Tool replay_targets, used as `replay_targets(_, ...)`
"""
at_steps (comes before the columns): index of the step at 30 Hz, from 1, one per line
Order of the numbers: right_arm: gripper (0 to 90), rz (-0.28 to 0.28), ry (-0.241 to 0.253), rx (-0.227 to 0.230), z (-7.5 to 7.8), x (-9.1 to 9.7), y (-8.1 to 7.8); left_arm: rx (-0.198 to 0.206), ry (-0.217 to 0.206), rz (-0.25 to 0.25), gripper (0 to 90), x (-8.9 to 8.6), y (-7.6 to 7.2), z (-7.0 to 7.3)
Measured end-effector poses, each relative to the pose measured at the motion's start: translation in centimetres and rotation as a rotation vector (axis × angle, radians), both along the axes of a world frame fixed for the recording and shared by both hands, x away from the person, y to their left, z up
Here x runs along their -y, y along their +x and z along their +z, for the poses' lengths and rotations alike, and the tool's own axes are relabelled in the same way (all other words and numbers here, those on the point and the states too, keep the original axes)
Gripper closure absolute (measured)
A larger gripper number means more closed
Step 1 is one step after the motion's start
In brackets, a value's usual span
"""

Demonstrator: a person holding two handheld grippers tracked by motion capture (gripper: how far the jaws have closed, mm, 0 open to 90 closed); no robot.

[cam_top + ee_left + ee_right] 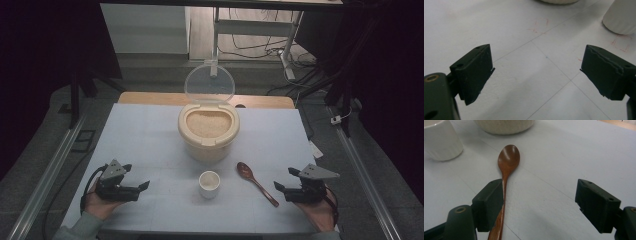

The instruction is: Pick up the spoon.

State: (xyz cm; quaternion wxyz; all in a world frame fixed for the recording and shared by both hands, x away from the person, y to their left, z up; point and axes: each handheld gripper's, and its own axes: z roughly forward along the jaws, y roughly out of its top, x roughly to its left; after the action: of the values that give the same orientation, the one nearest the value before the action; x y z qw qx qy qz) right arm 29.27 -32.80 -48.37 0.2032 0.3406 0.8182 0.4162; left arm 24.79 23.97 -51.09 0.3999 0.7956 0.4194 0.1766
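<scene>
On the white tabletop [140, 130], my brown wooden spoon [256, 182] lies toward the near right corner, bowl pointing to the far edge, handle slanting nearer-right. My right tongs [283, 180] and left tongs [138, 176] are spread, empty.

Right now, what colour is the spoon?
Reddish-brown wood, glossy; the spoon shows best in the right gripper view.

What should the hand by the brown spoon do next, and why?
Probably slide the right gripper sideways until the wooden spoon handle sits between its jaws, then close. The jaws stand wide open with nothing in them, and the handle lies flat on the table beside one jaw, not between them.
</scene>
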Motion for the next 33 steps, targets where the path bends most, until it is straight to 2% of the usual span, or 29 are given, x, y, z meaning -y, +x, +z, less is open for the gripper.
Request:
replay_targets(10,21.5,0.003,0.0,0.022,0.4,-0.2,-0.2,0.017,0.009,-0.013,10.0,0.1,-0.1,0.1)
replay_targets(15,23.0,0.01,-0.012,-0.003,0.5,-0.4,-0.2,0.021,0.025,-0.017,8.7,0.2,0.0,0.1)
replay_targets(24,24.3,0.006,-0.01,-0.015,1.1,-0.6,-0.2,0.024,0.028,-0.014,8.0,0.3,0.1,0.1)
replay_targets(33,26.8,0.02,-0.066,-0.074,2.7,-2.4,0.2,0.029,0.036,-0.02,5.2,0.5,0.2,0.0)
